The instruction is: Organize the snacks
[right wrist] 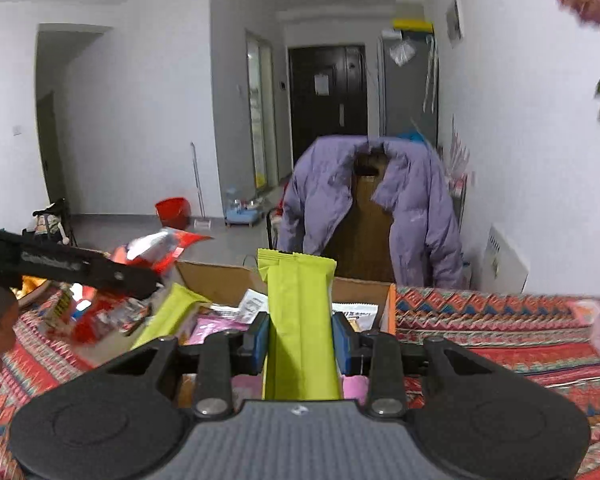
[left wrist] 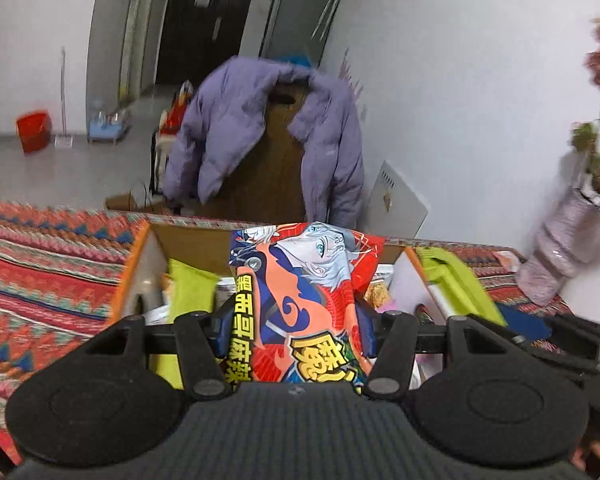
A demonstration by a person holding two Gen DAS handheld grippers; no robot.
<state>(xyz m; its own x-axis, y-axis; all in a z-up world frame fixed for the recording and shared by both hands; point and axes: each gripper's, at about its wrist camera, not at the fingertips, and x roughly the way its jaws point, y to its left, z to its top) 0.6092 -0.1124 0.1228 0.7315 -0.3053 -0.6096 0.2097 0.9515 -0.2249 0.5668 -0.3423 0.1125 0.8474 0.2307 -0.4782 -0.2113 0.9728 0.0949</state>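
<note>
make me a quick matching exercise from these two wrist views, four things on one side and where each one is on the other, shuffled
Things
1. red anime snack bag
2. lime green snack packet
3. purple jacket
4. red bucket

Places
A. on the floor by the far wall
B. clamped in the right gripper
C. draped over a chair behind the cardboard box
D. clamped in the left gripper

Pairs: 1-D, 2-B, 3-C, 4-A

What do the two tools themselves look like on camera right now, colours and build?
Both match: the left tool and right tool have matte black bodies with a ribbed grey centre panel, two round black discs at the sides, black linkage arms with silver pivot screws, and blue finger pads. No cables or sleeves visible.
</note>
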